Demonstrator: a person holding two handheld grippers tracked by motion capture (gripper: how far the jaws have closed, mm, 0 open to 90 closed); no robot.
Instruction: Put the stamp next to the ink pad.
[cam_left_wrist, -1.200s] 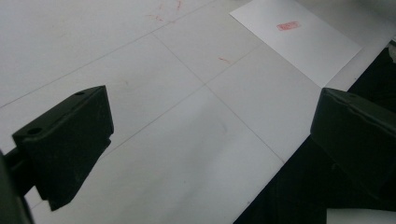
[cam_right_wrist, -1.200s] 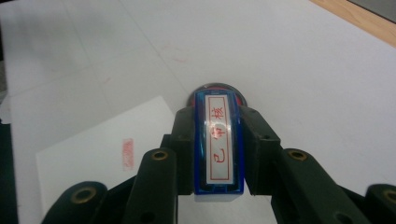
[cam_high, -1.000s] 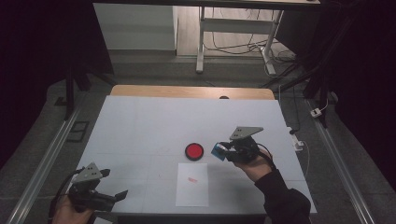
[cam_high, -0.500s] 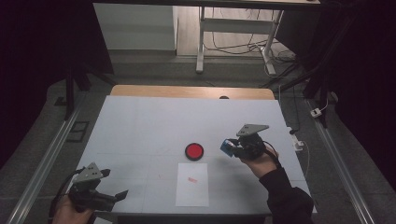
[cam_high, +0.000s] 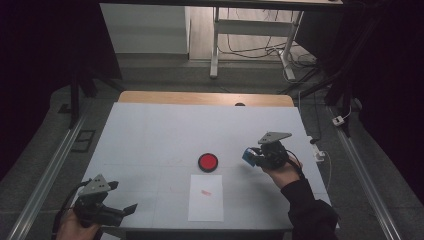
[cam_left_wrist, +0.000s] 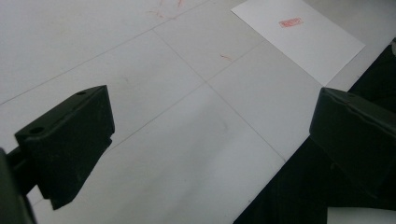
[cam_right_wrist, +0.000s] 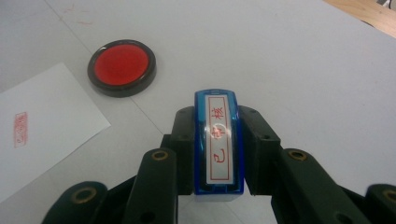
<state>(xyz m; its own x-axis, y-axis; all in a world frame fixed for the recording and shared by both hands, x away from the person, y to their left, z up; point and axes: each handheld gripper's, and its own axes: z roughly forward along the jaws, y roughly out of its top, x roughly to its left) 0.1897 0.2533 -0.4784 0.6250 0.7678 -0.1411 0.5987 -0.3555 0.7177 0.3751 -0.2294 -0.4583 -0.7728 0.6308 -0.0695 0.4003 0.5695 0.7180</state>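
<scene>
The blue stamp (cam_right_wrist: 218, 142), clamped in the right gripper (cam_high: 260, 156), has been carried rightward from the red ink pad (cam_high: 207, 162) and the stamped paper (cam_high: 206, 198), suggesting stamping is finished, while the left gripper (cam_high: 117, 210) is held wide and empty.

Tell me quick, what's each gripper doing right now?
Left gripper: open, holding nothing.
Right gripper: shut on the blue stamp.

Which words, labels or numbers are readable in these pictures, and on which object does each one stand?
"已审核", red characters in a red frame, on the label of the blue stamp clamped in the right gripper.
Red rectangular stamp print on the white paper sheet: too blurred to read in either gripper view.
Red ink pad: no text visible.
</scene>
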